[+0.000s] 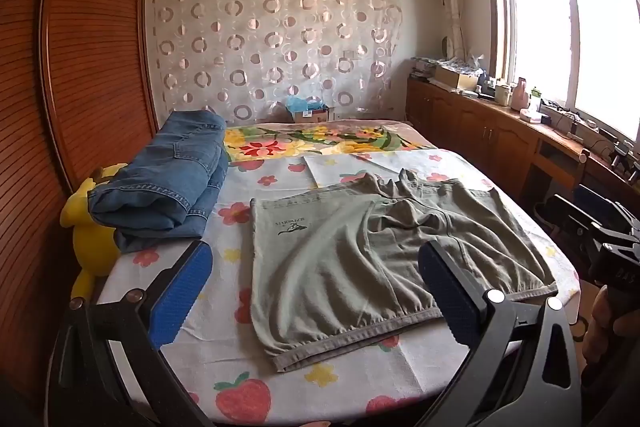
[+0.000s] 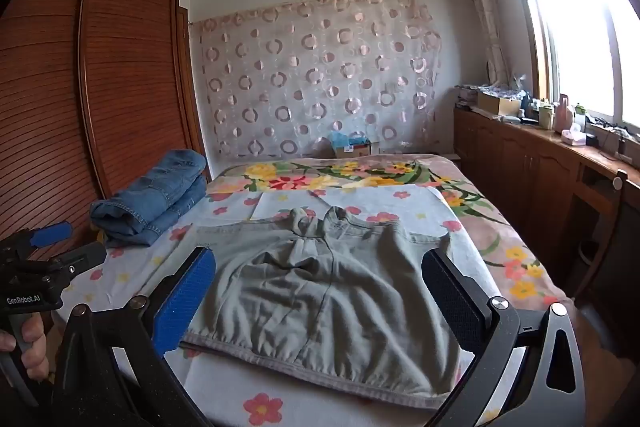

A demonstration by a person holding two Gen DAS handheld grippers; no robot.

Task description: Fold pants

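A: What is the biggest thing here?

B: The bed [image 1: 400,379]. It has a white sheet with strawberries and flowers on it. A tall brown wardrobe [image 1: 92,47] stands on its left side. A dotted curtain [image 1: 272,39] hangs on the far wall.

A: Where are the pants?

B: The grey-green pants [image 1: 340,259] lie flat in the middle of the bed, close to the near edge. They are folded up short. The stretchy waist is nearest to us. A small logo is on the left part.

A: What else is on the bed?

B: Blue jeans [image 1: 168,183], folded in a pile, on the far left. A yellow toy [image 1: 90,231] sits just beside them at the edge.

A: What do the tools do?

B: The left gripper [image 1: 316,283] hangs over the pants with its blue fingers spread wide. It grasps nothing. The right gripper [image 2: 320,295] is spread wide too, over the pants, and it is empty.

A: Who holds them?

B: A hand [image 2: 28,347] holds the left one's handle.
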